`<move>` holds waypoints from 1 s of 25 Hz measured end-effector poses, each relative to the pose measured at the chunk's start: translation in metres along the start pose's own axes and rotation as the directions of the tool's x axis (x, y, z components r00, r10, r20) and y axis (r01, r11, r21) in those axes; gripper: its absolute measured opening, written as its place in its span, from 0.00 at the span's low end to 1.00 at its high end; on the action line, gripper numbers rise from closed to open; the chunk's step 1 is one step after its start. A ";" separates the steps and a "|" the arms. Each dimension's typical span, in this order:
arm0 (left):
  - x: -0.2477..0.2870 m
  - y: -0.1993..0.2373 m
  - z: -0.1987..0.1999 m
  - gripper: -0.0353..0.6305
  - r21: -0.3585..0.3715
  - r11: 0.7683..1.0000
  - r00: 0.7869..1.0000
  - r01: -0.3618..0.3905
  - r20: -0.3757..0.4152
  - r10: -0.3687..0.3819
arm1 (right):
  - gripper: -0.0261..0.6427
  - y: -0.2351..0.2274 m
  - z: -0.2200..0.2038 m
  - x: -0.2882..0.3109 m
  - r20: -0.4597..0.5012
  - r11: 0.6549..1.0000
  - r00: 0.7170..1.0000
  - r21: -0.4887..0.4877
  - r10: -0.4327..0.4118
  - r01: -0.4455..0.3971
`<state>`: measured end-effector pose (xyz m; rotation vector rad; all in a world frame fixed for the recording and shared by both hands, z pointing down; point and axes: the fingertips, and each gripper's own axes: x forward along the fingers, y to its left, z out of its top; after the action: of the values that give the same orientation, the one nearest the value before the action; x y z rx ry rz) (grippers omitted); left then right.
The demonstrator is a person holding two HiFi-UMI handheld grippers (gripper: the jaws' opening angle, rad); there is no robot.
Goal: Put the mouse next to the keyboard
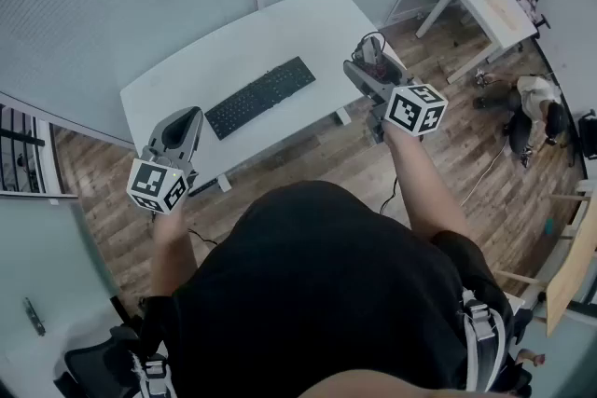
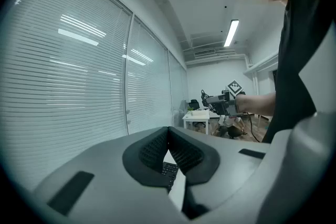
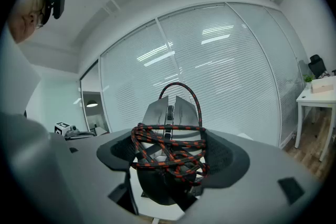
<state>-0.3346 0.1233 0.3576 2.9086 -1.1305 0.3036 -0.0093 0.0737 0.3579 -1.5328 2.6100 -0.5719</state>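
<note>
Right claw (image 3: 170, 157) clamped on mouse (image 3: 176, 110) wound in red-black cable (image 3: 163, 139), keyboard (image 1: 259, 96) off to its left on white desk (image 1: 187, 75); left claw (image 2: 168, 134) closed, empty.

Grey mouse (image 3: 154, 111), red-and-black braided cable (image 3: 168, 140)

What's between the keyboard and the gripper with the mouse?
Only bare white table, seen in the head view. The keyboard lies left of the right gripper, which holds the mouse.
</note>
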 end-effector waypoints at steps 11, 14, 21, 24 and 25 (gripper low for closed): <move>-0.014 0.024 -0.010 0.09 0.011 1.000 1.000 0.008 0.006 -0.008 | 0.64 0.012 -0.002 0.006 0.017 0.999 0.999 -0.021 -0.037 0.038; -0.014 0.028 -0.010 0.09 0.012 1.000 1.000 0.010 0.006 -0.010 | 0.64 0.011 -0.004 0.009 0.011 0.999 0.999 -0.022 -0.046 0.046; -0.010 0.031 -0.016 0.09 0.015 0.999 0.999 0.038 -0.009 -0.038 | 0.64 0.009 -0.004 0.015 0.024 0.998 0.998 0.005 -0.066 0.065; -0.007 0.036 -0.021 0.09 0.007 0.999 0.999 0.042 -0.012 -0.042 | 0.64 0.006 -0.008 0.018 0.024 0.997 0.997 0.013 -0.071 0.071; -0.005 0.037 -0.022 0.09 0.004 0.999 0.999 0.045 -0.013 -0.045 | 0.64 0.005 -0.009 0.020 0.023 0.997 0.997 0.015 -0.073 0.073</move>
<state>-0.3669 0.1012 0.3759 2.9267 -1.0627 0.3249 -0.0252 0.0617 0.3673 -1.6269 2.5364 -0.5724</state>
